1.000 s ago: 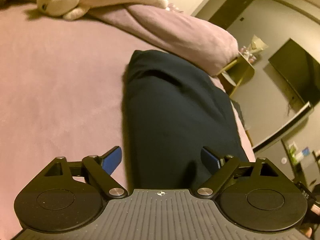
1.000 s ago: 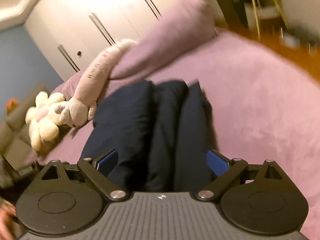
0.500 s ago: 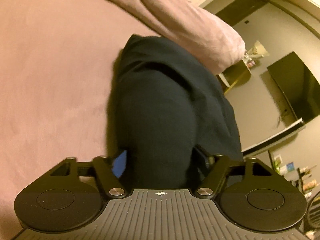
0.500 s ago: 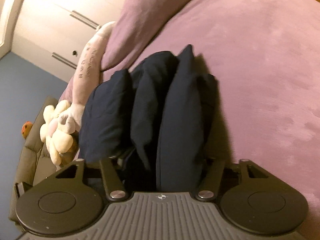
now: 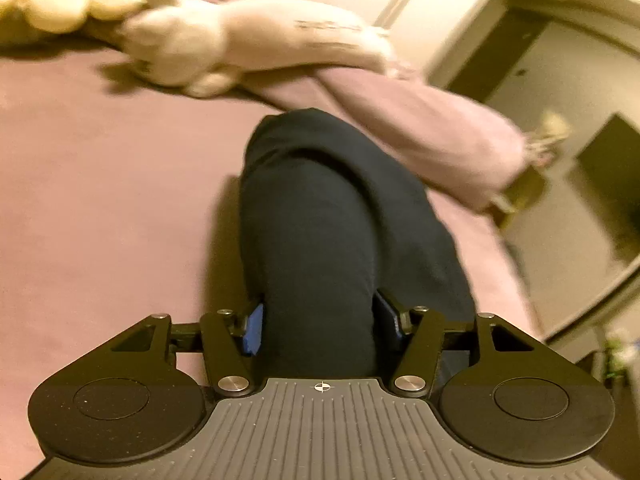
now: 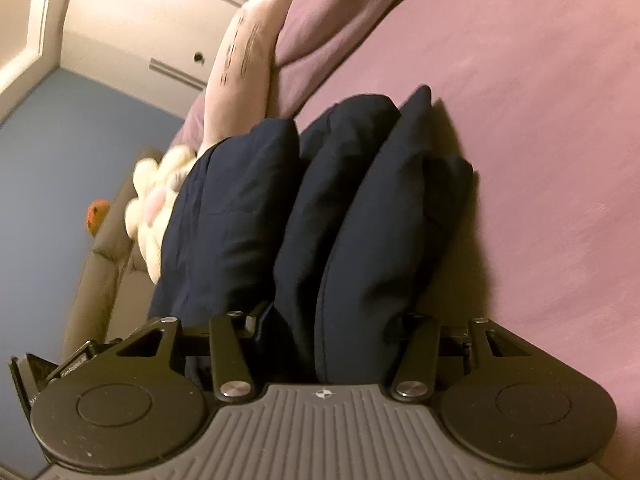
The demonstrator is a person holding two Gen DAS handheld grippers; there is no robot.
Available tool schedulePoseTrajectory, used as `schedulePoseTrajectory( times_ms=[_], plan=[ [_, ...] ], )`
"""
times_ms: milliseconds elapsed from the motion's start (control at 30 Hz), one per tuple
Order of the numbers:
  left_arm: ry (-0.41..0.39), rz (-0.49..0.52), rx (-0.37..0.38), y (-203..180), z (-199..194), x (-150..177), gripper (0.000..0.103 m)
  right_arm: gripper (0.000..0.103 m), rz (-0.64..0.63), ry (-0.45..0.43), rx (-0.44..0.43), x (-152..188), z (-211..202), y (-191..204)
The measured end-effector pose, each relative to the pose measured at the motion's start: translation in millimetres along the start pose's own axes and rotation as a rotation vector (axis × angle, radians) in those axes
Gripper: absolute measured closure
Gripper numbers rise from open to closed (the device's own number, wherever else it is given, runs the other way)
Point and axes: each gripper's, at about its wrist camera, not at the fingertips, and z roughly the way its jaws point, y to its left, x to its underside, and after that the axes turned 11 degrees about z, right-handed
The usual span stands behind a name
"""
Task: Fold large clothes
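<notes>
A dark navy garment (image 5: pixel 320 216), folded into a thick bundle, lies on the mauve bed (image 5: pixel 100 200). My left gripper (image 5: pixel 318 326) is shut on the bundle's near end, with the blue pads (image 5: pixel 253 330) pressed against its sides. In the right wrist view the same garment (image 6: pixel 340 216) shows as several thick folds and hangs lifted above the bed (image 6: pixel 540 140). My right gripper (image 6: pixel 328 326) is shut on its near end; the fingertips are hidden by cloth.
A cream plush toy (image 5: pixel 224 48) and a mauve pillow (image 5: pixel 420 128) lie at the head of the bed. A wardrobe (image 6: pixel 152 20) and a sofa (image 6: pixel 104 264) stand beyond the bed's edge. A dark screen (image 5: pixel 612 168) hangs on the wall.
Both grippers went from open around the garment's end to shut on it. The bundle has since been lifted and both views have tilted.
</notes>
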Motion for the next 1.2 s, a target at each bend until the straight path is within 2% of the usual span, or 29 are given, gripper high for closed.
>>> schedulePoseTrajectory(
  times_ms=[100, 233, 333, 367, 467, 533, 600, 700, 767, 833, 967, 1067, 1133, 1167, 1200],
  plan=[
    [0.070, -0.035, -0.080, 16.6, 10.6, 15.8, 0.040, 0.036, -0.073, -0.041, 0.078, 14.3, 0.4, 13.5],
    [0.003, -0.020, -0.087, 11.3, -8.8, 29.6, 0.035, 0.037, -0.168, -0.136, 0.208, 35.6, -41.5, 38.6],
    [-0.050, -0.033, -0.079, 4.3, -34.5, 43.5, 0.034, 0.037, -0.309, -0.224, 0.230, 68.2, -74.3, 72.1],
    [-0.066, -0.039, -0.064, 1.9, -43.4, 49.5, 0.034, 0.038, -0.360, -0.242, 0.214, 79.3, -80.9, 83.2],
    [-0.081, -0.052, -0.025, -3.4, -69.2, 72.8, 0.034, 0.045, -0.463, -0.235, 0.173, 108.1, -85.8, 110.7],
    [-0.089, -0.047, -0.019, -5.4, -78.8, 82.6, 0.032, 0.057, -0.548, -0.229, 0.164, 124.0, -77.5, 124.8],
    [-0.052, -0.026, -0.022, -4.7, -76.5, 89.5, 0.032, 0.075, -0.615, -0.186, 0.239, 135.0, -54.7, 133.0],
    [-0.011, -0.039, -0.006, 0.1, -64.6, 97.0, 0.030, 0.075, -0.651, -0.153, 0.430, 142.5, -24.9, 119.6],
    [0.017, -0.026, 0.011, -0.7, -52.6, 98.4, 0.024, 0.076, -0.630, -0.149, 0.469, 142.2, -19.9, 108.5],
    [0.036, 0.013, -0.009, -4.7, -40.7, 100.7, 0.021, 0.076, -0.630, -0.146, 0.500, 143.1, -17.9, 102.1],
    [0.041, 0.060, -0.030, -9.6, -28.5, 105.4, 0.014, 0.074, -0.635, -0.151, 0.542, 143.7, -7.7, 99.4],
    [0.049, 0.011, -0.027, -5.2, -33.5, 107.6, 0.013, 0.071, -0.630, -0.158, 0.554, 150.2, -10.2, 111.3],
    [0.054, 0.011, -0.039, -8.3, -47.3, 109.9, 0.013, 0.060, -0.634, -0.171, 0.567, 164.6, -24.1, 115.0],
    [0.047, 0.028, -0.043, -10.9, -55.6, 112.1, 0.013, 0.043, -0.648, -0.183, 0.597, 173.5, -30.8, 119.0],
    [0.045, 0.050, -0.052, -14.3, -64.8, 114.5, 0.012, 0.033, -0.656, -0.189, 0.618, 182.4, -35.9, 119.9]
  ],
)
